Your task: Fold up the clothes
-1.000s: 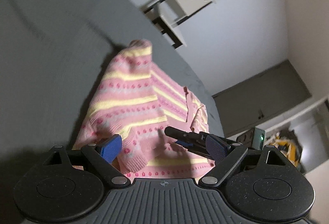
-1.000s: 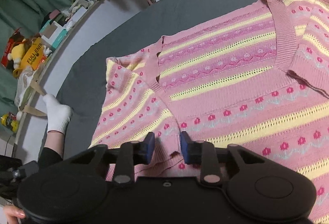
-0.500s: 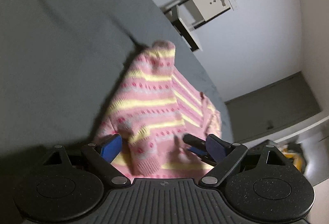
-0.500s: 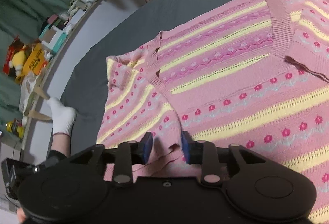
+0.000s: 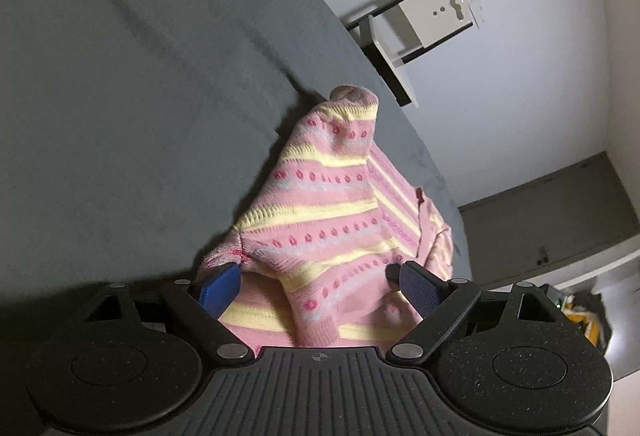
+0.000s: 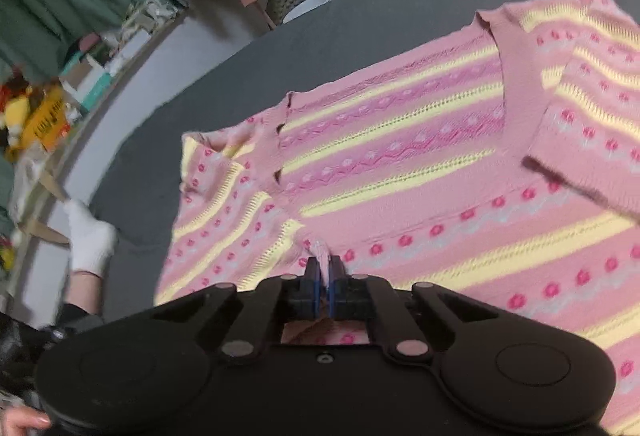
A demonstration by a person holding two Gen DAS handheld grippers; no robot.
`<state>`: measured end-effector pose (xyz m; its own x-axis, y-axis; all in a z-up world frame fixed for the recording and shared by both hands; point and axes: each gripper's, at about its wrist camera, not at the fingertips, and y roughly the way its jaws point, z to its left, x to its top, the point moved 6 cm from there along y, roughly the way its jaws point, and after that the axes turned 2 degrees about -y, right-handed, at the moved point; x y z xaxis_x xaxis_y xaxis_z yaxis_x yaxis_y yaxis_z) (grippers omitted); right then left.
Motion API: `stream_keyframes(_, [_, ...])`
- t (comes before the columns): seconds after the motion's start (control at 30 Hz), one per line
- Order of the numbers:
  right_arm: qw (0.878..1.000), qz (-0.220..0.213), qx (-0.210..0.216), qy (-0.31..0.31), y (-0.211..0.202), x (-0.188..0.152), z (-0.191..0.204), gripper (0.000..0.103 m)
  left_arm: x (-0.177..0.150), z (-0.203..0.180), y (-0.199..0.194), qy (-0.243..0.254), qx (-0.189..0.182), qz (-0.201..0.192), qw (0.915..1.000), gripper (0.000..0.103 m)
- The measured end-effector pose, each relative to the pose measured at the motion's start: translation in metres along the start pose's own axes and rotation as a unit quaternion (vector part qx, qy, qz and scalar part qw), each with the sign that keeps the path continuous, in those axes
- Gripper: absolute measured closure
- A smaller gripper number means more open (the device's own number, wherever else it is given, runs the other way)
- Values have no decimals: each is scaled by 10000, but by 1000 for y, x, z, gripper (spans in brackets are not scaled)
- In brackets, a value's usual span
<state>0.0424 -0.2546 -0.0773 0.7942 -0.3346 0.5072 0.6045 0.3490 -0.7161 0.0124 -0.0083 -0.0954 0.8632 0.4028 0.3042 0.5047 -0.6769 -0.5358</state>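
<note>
Pinching a small fold of knit between its closed blue pads, the right gripper (image 6: 325,278) grips the pink striped sweater (image 6: 420,171) near the armpit seam. That sweater lies spread across a grey bedcover (image 6: 248,75). The left gripper (image 5: 316,286) hangs with fingers wide apart over a bunched sleeve (image 5: 328,171), clamping nothing.

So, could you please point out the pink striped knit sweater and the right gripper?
Pink striped knit sweater (image 6: 400,155): right wrist view, chest panel.
Right gripper (image 6: 324,276): right wrist view, between fingertips pinching fabric.
</note>
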Motion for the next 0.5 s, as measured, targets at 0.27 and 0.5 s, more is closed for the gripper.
stream_keyframes(0.27, [9823,-505,-834,-1602,-17,-2,44,63,2,1,-8,75,45,58,9999,14])
stream_keyframes(0.5, [8777,-255,532,-4755,-16,-82,149,63,2,5,-9,-281,-67,3,9996,14])
